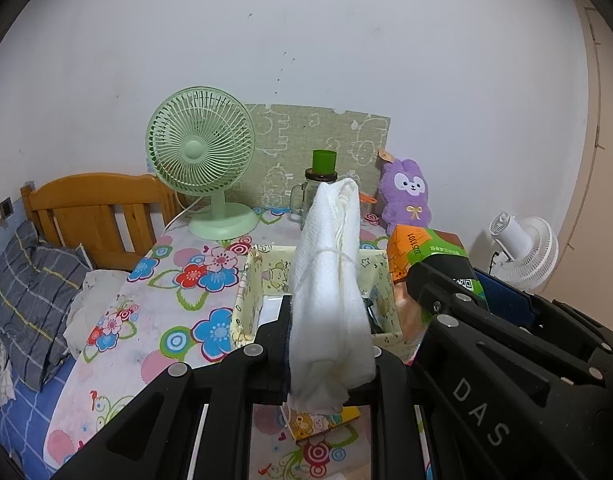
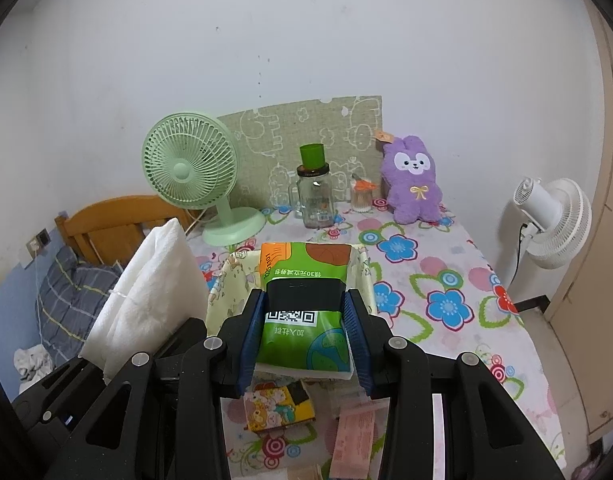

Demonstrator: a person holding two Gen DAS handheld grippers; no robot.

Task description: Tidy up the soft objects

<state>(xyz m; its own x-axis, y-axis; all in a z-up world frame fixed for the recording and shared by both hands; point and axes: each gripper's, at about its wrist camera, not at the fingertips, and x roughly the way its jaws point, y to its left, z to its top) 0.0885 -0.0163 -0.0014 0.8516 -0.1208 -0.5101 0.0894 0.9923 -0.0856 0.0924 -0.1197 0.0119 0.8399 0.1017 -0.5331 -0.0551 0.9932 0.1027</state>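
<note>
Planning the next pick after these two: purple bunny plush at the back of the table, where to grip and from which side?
Grip the purple bunny plush across its body below the face, coming in from the front, jaws left and right of it. It sits upright against the green mat, so the back is blocked. The small jar stands close on its left, so keep the jaw clear there. Soft pile should compress.

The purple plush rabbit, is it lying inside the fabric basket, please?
No, the purple plush rabbit sits upright by the wall, well behind the fabric basket.
</note>
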